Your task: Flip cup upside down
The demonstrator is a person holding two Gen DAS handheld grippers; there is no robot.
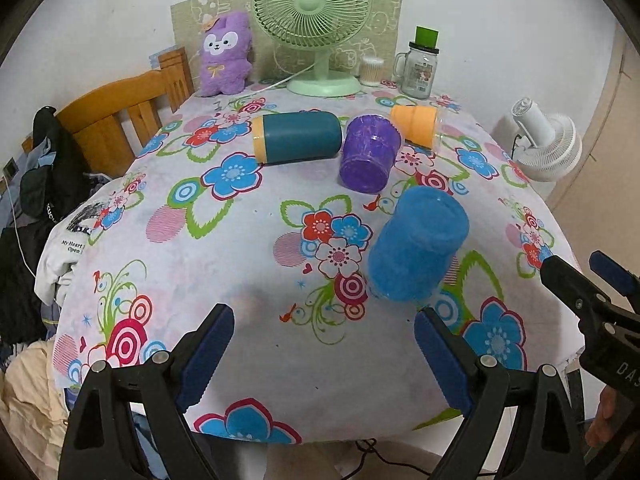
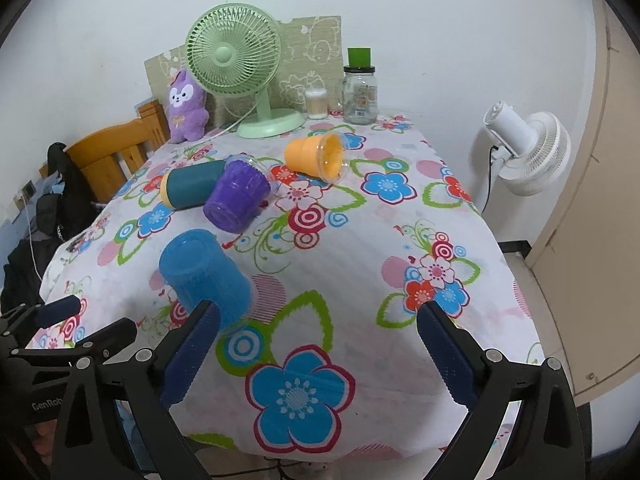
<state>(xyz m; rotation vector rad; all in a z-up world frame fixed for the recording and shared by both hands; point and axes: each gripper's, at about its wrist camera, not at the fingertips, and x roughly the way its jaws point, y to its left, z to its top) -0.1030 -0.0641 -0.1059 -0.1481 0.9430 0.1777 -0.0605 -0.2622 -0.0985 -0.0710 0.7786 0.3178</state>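
A blue cup (image 1: 416, 244) stands upside down on the flowered tablecloth (image 1: 248, 240), base up; it also shows in the right wrist view (image 2: 204, 276). A purple cup (image 1: 370, 154) (image 2: 236, 196) stands upside down behind it. A teal cup with a yellow rim (image 1: 298, 138) (image 2: 192, 188) and an orange cup (image 1: 418, 125) (image 2: 316, 158) lie on their sides. My left gripper (image 1: 324, 328) is open and empty, just left of and in front of the blue cup. My right gripper (image 2: 320, 320) is open and empty, its left finger (image 2: 192, 356) close in front of the blue cup.
At the back stand a green desk fan (image 1: 316, 20), a purple plush toy (image 1: 226, 56), a glass jar with a green lid (image 1: 420, 66) and a cotton swab box (image 1: 372, 70). A wooden chair (image 1: 120, 120) with clothes is on the left. A white fan (image 2: 528, 152) stands right of the table.
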